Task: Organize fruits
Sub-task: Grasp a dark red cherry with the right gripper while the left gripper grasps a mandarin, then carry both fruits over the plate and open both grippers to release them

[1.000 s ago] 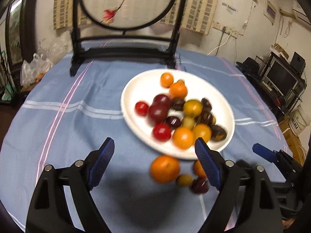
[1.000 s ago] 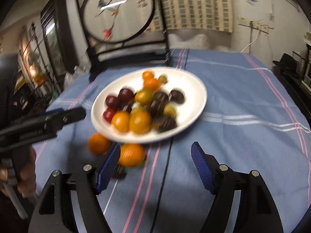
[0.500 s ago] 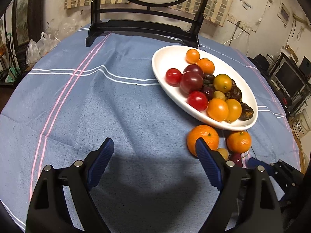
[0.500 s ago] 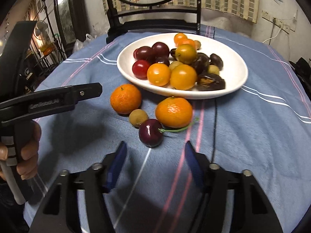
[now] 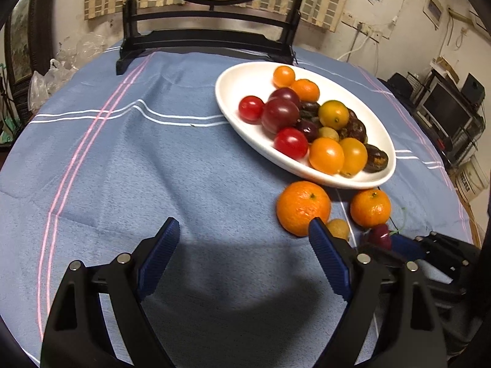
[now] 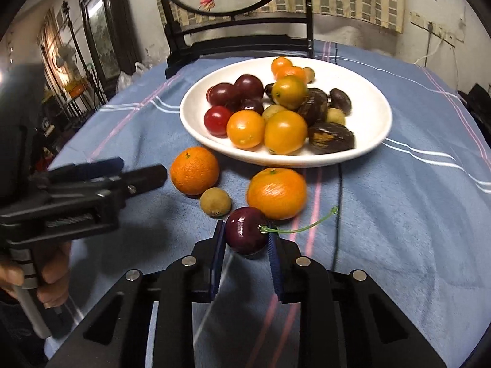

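Note:
A white oval plate (image 6: 373,109) holds several tomatoes, oranges and dark fruits. On the blue cloth in front of it lie two mandarins (image 6: 194,170) (image 6: 277,193), a small tan longan (image 6: 215,201) and a dark cherry (image 6: 247,230) with a green stem. My right gripper (image 6: 245,230) has its jaws closed in on both sides of the cherry, which rests on the cloth. My left gripper (image 5: 242,230) is open and empty, left of the loose fruit; the larger mandarin (image 5: 303,208) is just beyond its right finger.
A dark wooden stand with a round painted screen (image 5: 208,40) stands at the table's far edge. A black cable (image 6: 338,202) runs over the cloth from under the plate. Shelves with electronics (image 5: 445,113) are off the table to the right.
My right gripper has moved forward and down and its jaws have narrowed onto the cherry. My left gripper has drifted left and nearer the cloth, still open.

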{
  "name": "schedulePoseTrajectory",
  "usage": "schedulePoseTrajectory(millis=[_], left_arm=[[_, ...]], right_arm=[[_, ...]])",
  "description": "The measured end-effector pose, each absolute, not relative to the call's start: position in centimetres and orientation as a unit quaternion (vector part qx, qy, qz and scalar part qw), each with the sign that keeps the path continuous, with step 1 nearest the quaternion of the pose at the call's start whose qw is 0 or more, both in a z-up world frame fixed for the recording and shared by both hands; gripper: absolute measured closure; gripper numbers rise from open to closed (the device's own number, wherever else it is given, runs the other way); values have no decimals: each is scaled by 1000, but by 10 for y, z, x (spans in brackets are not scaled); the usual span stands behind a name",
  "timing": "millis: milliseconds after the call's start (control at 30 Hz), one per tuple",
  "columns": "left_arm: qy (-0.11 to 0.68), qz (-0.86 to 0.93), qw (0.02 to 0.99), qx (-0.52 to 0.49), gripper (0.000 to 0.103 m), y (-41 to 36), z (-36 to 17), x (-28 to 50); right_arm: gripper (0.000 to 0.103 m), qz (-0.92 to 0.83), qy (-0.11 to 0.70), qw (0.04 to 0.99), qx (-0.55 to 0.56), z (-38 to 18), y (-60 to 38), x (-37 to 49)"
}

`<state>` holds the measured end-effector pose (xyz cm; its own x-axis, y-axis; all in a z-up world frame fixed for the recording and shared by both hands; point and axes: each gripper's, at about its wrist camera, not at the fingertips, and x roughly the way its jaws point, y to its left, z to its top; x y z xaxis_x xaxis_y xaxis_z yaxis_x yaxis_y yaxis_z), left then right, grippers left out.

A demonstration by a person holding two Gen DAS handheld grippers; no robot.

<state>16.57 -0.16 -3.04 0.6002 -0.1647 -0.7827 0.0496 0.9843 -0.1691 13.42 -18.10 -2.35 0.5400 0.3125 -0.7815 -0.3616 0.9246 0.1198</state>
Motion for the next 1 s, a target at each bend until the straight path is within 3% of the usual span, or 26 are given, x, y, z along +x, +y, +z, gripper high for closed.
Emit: schedulePoseTrajectory(millis=[333,400,533,600,767,1000], left_arm=[[466,-74,879,-67,20,-25,-35,173],[473,-75,875,-66,28,-32,-36,179],[473,-74,875,-71,32,-46,-33,189],[473,-75,874,-76,47,-50,-32,194],[474,-64,876,-68,61,-55,-31,196],[481,-74,869,-93,62,-37,-30,177]], right_arm=[[76,197,418,887,9,-14,-215,121],[76,201,411,889,13,-11,-216,119],[76,202,407,891,17,-9,-221,118],[76,203,405,892,17,-9,-223,117],[76,200,399,895,17,-8,-224,116],[76,194,389,901,21,-6,-227,116]])
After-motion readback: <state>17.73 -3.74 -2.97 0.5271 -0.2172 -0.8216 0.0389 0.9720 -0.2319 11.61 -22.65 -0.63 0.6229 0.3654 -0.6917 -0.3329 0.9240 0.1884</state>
